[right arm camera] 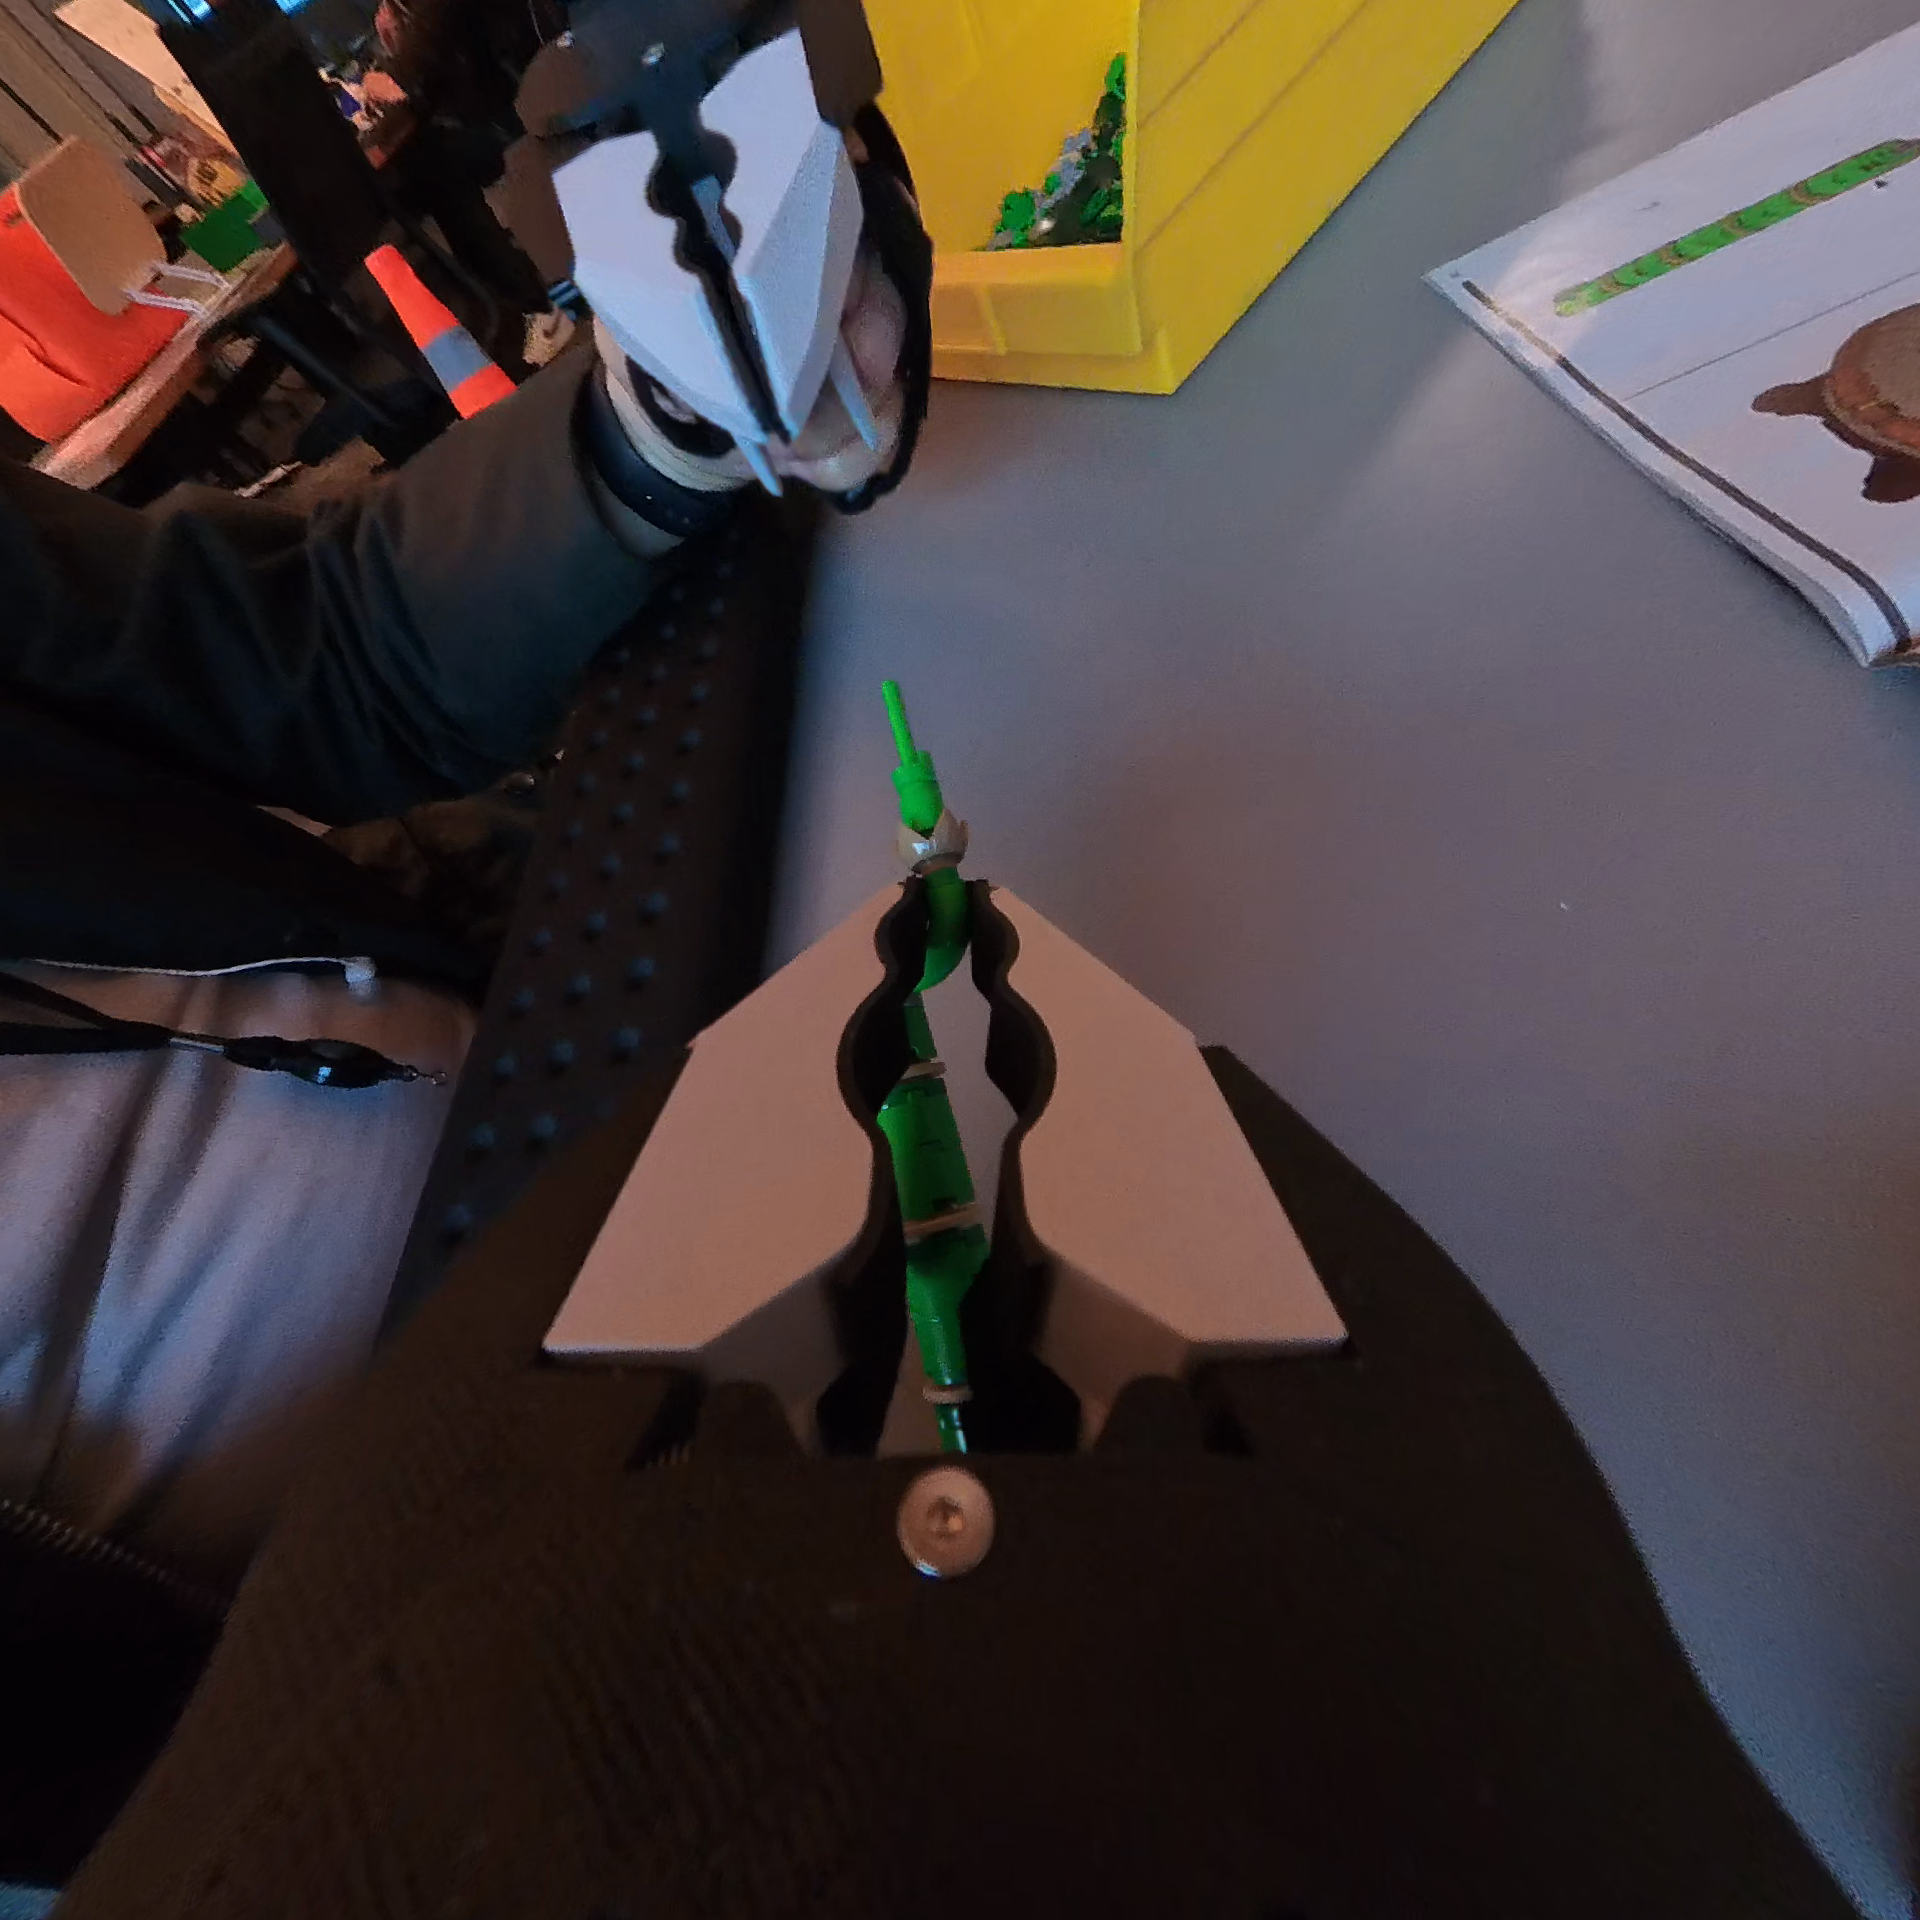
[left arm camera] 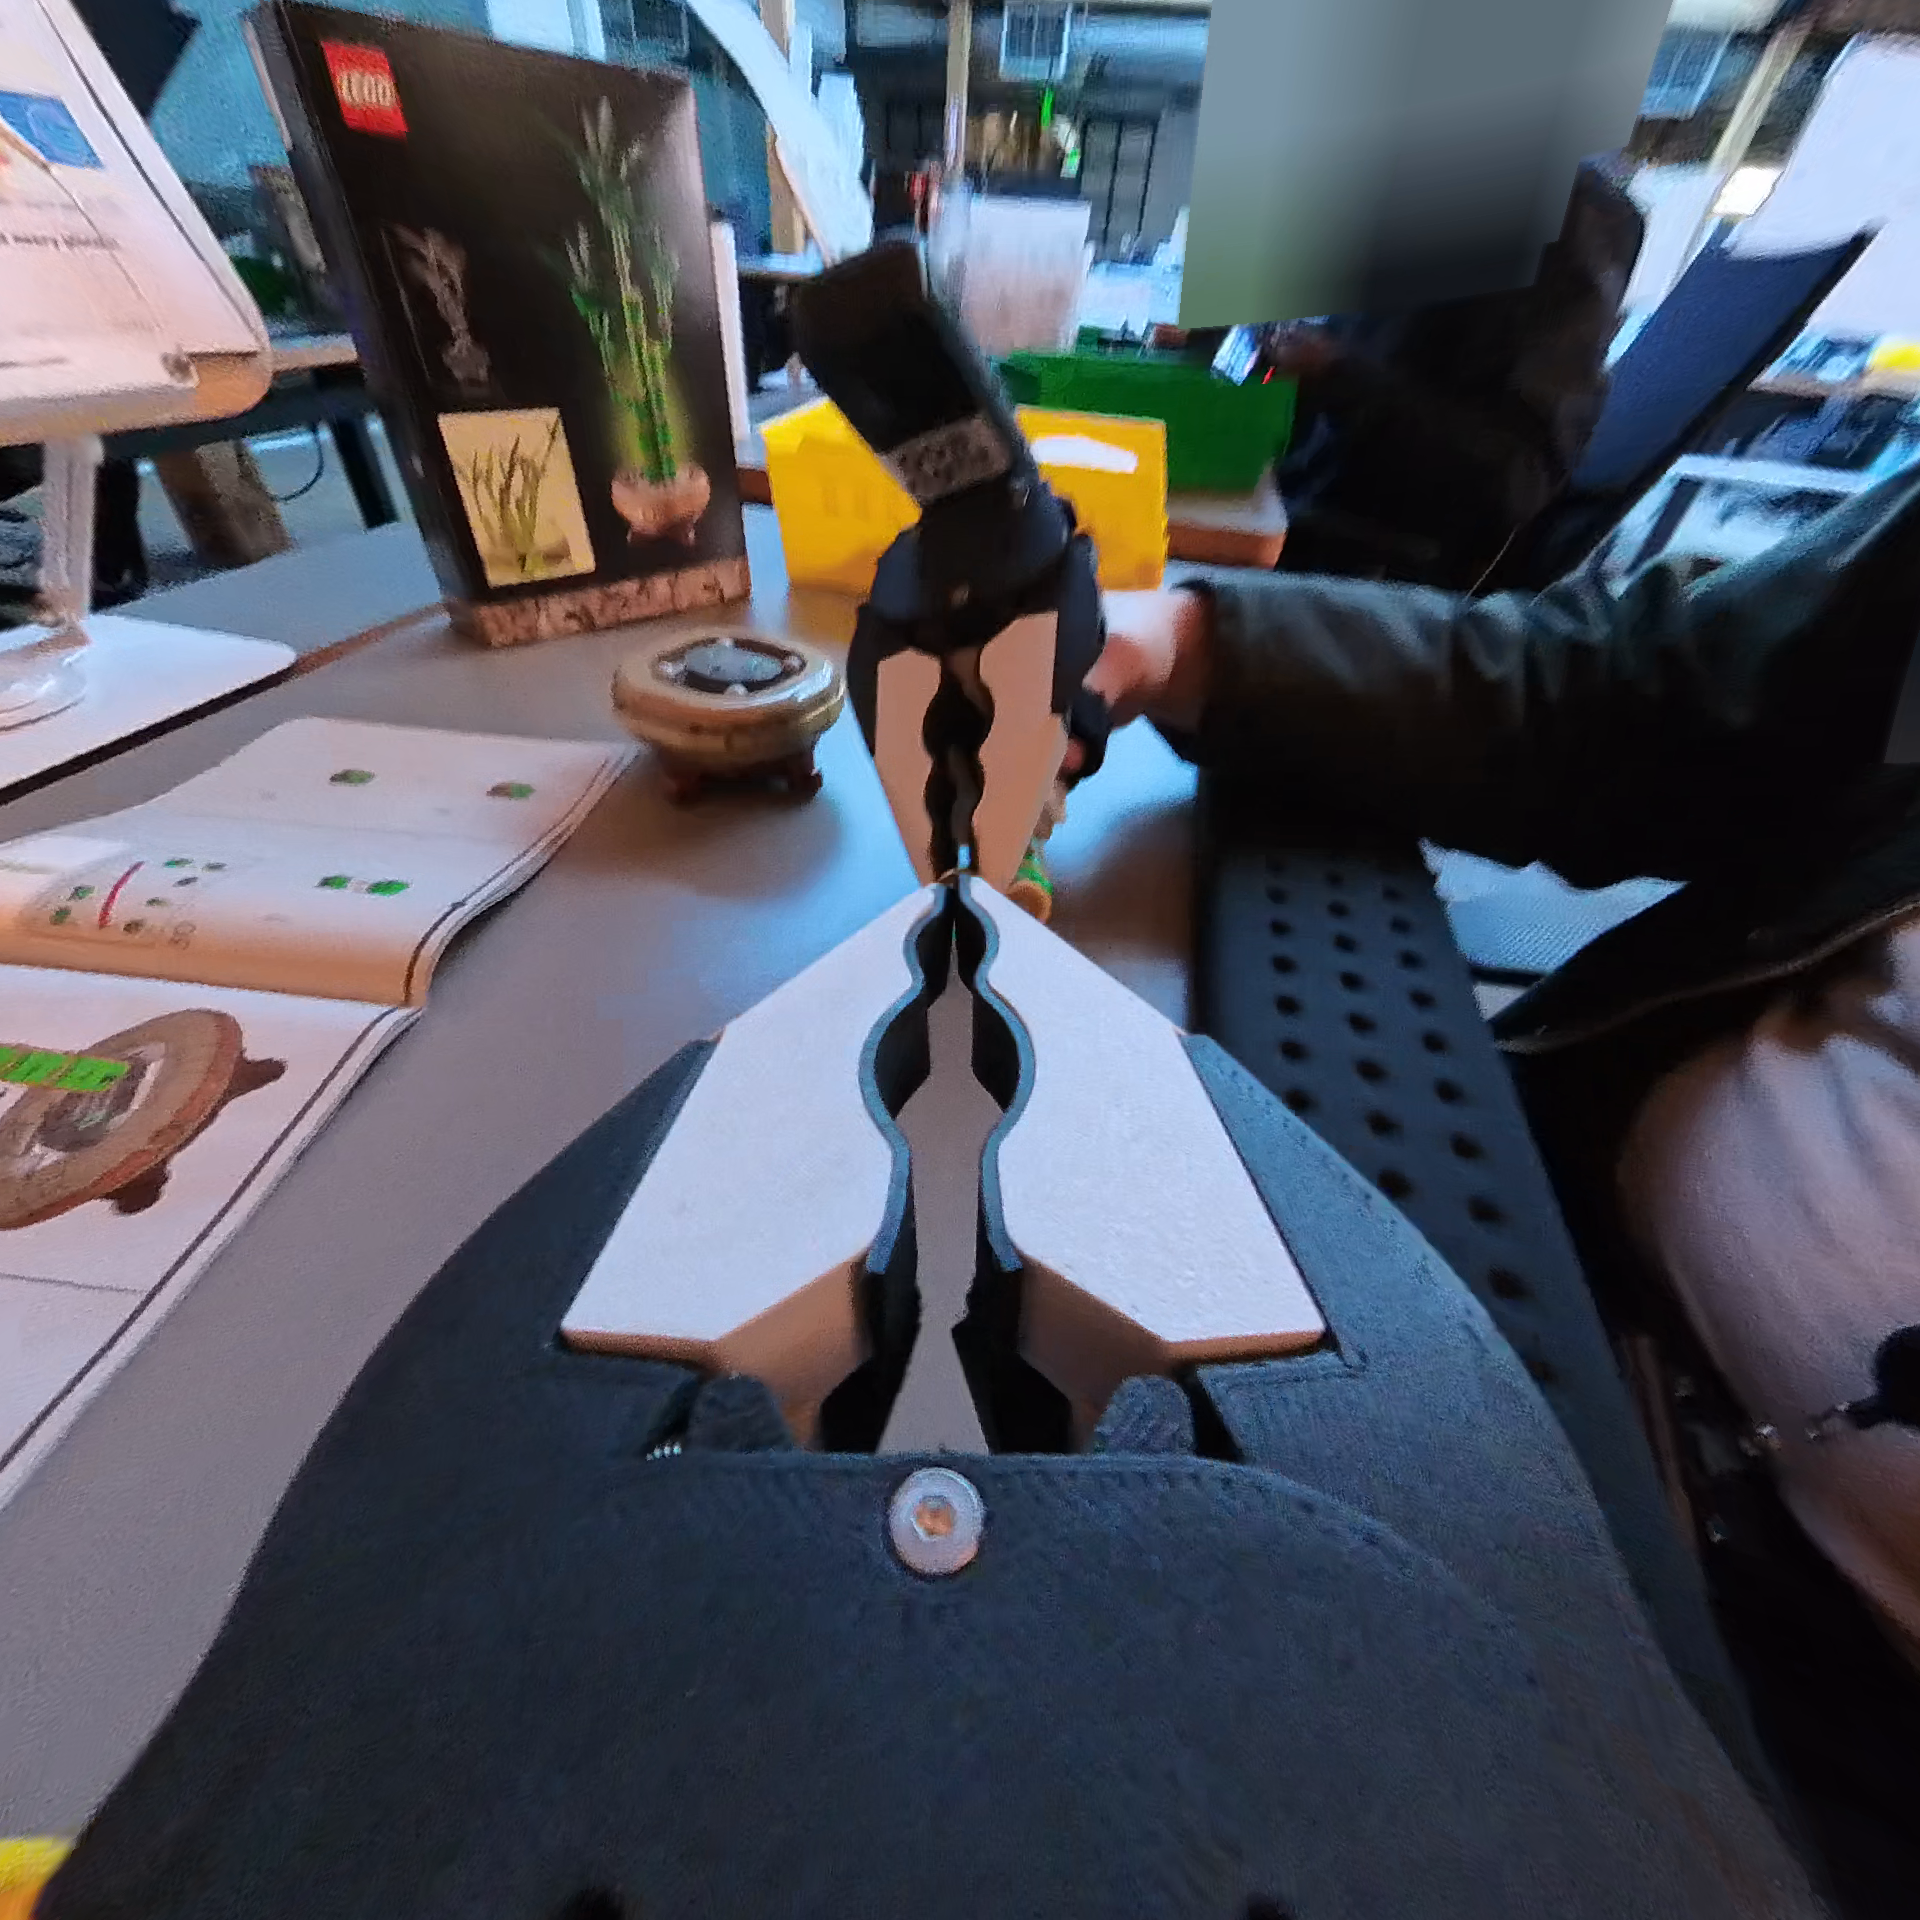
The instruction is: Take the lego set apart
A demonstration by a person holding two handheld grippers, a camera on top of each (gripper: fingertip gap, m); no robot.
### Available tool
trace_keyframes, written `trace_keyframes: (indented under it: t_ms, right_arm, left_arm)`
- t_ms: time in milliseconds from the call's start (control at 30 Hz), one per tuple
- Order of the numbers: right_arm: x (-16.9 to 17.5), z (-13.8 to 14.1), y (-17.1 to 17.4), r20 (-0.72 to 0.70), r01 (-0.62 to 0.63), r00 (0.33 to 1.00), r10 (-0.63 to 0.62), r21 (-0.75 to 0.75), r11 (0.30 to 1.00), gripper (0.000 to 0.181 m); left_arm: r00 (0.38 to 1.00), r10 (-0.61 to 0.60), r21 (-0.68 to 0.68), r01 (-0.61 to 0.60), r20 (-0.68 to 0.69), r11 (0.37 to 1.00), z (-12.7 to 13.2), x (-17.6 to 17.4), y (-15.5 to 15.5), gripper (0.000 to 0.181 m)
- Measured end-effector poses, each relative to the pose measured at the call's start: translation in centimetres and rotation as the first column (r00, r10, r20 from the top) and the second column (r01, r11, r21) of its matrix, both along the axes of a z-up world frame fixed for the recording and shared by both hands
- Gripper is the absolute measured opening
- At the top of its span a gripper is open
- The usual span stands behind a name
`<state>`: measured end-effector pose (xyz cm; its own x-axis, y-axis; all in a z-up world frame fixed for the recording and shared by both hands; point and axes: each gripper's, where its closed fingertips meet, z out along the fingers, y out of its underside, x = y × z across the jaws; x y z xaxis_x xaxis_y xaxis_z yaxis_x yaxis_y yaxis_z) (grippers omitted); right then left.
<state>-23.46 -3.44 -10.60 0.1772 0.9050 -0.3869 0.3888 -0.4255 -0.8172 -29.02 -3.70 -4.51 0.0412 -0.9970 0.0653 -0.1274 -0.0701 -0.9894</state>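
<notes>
**Bamboo stalk clamped in the right gripper, left gripper closed on nothing**

Bamboo stalk (right arm camera: 928,1153), a green segmented lego piece with pale rings, runs up the centre of the right wrist view, pinched between the fingers of the right gripper (right arm camera: 940,899). Its thin green tip sticks out beyond the fingertips over the grey table (right arm camera: 1351,831), with a small pale collar just past the jaws.

In the left wrist view, the left gripper (left arm camera: 954,894) fills the lower centre; its jaws are pressed together at the tips with nothing visible between them. The right gripper hangs tip-down at centre frame just beyond it, and a scrap of green shows beside its fingertips. A dark sleeve (left arm camera: 1455,707) reaches in from the right.

The round brown lego pot (left arm camera: 729,698) stands on the table left of centre, well apart from the stalk. Behind it, upper left, stands the dark lego box (left arm camera: 520,343). An open instruction booklet (left arm camera: 291,862) lies at the left edge. The yellow bin (right arm camera: 1091,208), at the top of the right wrist view, holds loose green pieces.
</notes>
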Motion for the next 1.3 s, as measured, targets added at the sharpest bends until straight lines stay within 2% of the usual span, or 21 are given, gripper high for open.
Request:
trace_keyframes:
  t_ms: [67, 133, 300, 633, 1300]
  right_arm:
    - [-0.5, 0.0, 0.0, 0.003, -0.004, 1.0, 0.004, 0.02, 1.0, 0.007]
    - [-1.3, 0.2, -0.4, 0.004, -0.029, 1.0, 0.029, 0.036, 0.999, 0.007]
    - [-2.3, 0.3, -0.9, 0.004, -0.045, 0.999, 0.045, 0.054, 0.998, 0.007]
    - [-2.9, 0.9, -1.3, -0.029, -0.061, 0.998, 0.063, 0.047, 0.997, 0.007]
    - [-2.7, 2.1, -1.6, -0.069, -0.06, 0.995, 0.065, 0.074, 0.995, 0.007]
  left_arm:
    - [1.0, -0.018, -0.036, 0.018, 0.017, 0.999, -0.1, 0.5, -0.2, 0.019]
    - [0.999, -0.028, -0.033, 0.026, -0.042, 0.999, -1.1, 1.2, -0.5, 0.026]
    - [0.989, -0.062, 0.015, 0.064, -0.137, 0.998, -2.8, 2.3, -1.5, 0.012]
    - [0.982, -0.067, 0.003, 0.068, -0.178, 0.998, -3.7, 2.6, -1.6, 0.006]
    - [0.982, -0.064, 0.058, 0.076, -0.175, 0.995, -2.7, 2.4, -1.7, 0.005]
